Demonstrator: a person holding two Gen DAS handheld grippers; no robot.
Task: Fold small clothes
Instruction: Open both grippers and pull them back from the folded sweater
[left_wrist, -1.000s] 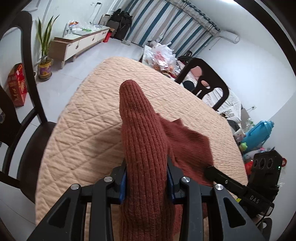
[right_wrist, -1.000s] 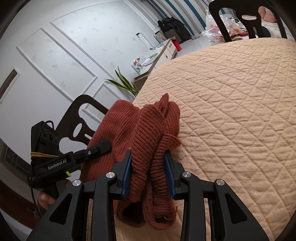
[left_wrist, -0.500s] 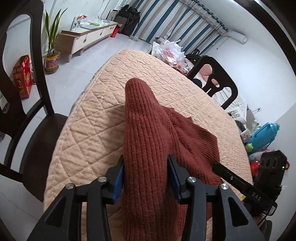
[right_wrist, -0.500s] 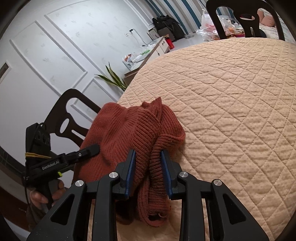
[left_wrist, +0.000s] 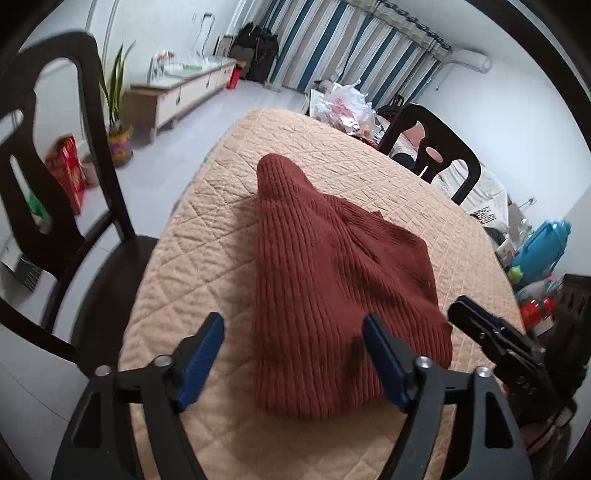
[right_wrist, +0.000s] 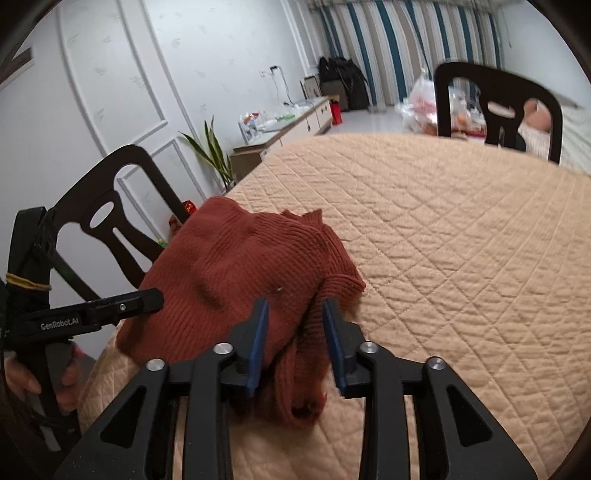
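While both of my grippers are hovering over the quilted table, this is what I am seeing.

Left gripper (left_wrist: 293, 349): its jaws have just been opening and are now standing wide apart; the knit is lying between them, the left pad clear of it with bare quilt showing in the gap, the right pad just beside the cloth's edge, so I am gripping nothing with it.

Right gripper (right_wrist: 297, 334): its jaws have just been opening too; a bunched fold of the knit is sitting between the blue pads, and a sliver of gap seems to be showing at each pad, though blur is making that hard to judge, so I am reading it as released.

Brown knit garment (left_wrist: 332, 266): it is lying in a loose heap on the table straight ahead of my left tool, tapering to a rounded end at the far side; from my right tool it is spreading ahead and to the left, with a rumpled fold trailing down toward me under the pads.

Quilted table cover (right_wrist: 461, 240): tan, diamond-stitched, stretching away ahead and to the right of my right tool.

Near chair (left_wrist: 48, 155): dark wood, standing to the left of my left tool, beside the table edge.

Far chair (right_wrist: 496, 92): dark, standing beyond the table's far edge, ahead of my right tool.

Hand (right_wrist: 55, 380): it is wrapping the left tool's handle, low at the left of my right tool's view.
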